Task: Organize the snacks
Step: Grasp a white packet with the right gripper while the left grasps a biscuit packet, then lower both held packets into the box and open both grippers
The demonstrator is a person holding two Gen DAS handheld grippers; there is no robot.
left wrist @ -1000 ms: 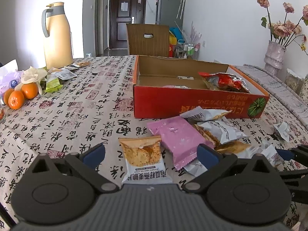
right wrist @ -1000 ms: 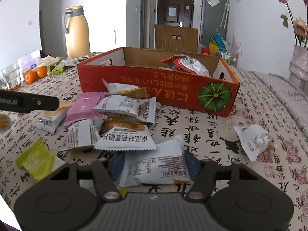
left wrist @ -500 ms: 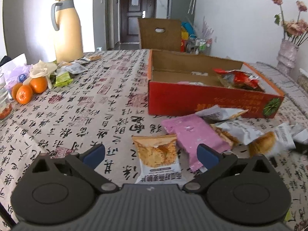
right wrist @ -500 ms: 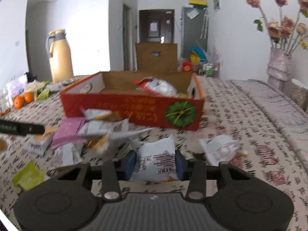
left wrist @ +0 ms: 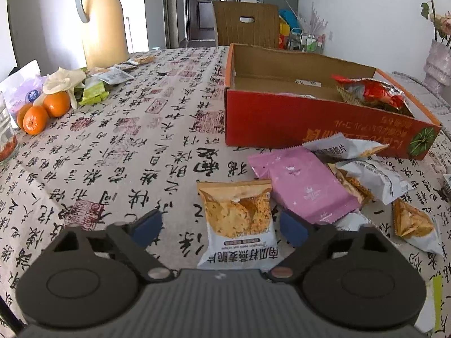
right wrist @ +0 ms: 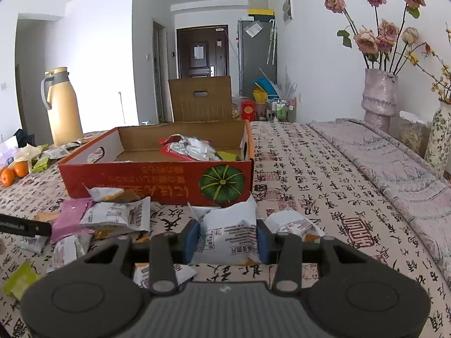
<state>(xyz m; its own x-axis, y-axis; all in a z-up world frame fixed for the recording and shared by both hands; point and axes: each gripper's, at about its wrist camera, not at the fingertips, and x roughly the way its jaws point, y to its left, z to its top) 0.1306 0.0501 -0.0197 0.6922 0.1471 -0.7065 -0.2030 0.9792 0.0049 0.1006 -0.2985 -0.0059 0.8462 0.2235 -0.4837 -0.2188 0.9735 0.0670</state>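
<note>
My left gripper [left wrist: 220, 229] straddles an orange-and-white cracker packet [left wrist: 238, 219] lying on the tablecloth; its jaws are closing and the blue pads stand apart from the packet's sides. A pink packet [left wrist: 303, 186] and several white packets [left wrist: 375, 177] lie just right of it. My right gripper [right wrist: 227, 238] is shut on a white snack packet [right wrist: 228, 233], held above the cloth in front of the red cardboard box [right wrist: 157, 180]. The box [left wrist: 310, 125] holds a red and silver bag [left wrist: 372, 94].
A tan thermos jug [left wrist: 104, 19], oranges [left wrist: 42, 111] and small packets sit at the far left. More packets [right wrist: 112, 217] lie scattered before the box. A yellow-green sachet [right wrist: 18, 280] lies near left. Flower vases [right wrist: 379, 95] stand at the right. A chair [right wrist: 200, 100] stands behind the table.
My right gripper closed on the white packet and lifted it off the pile toward the box. My left gripper came closer over the cracker packet and its jaws narrowed.
</note>
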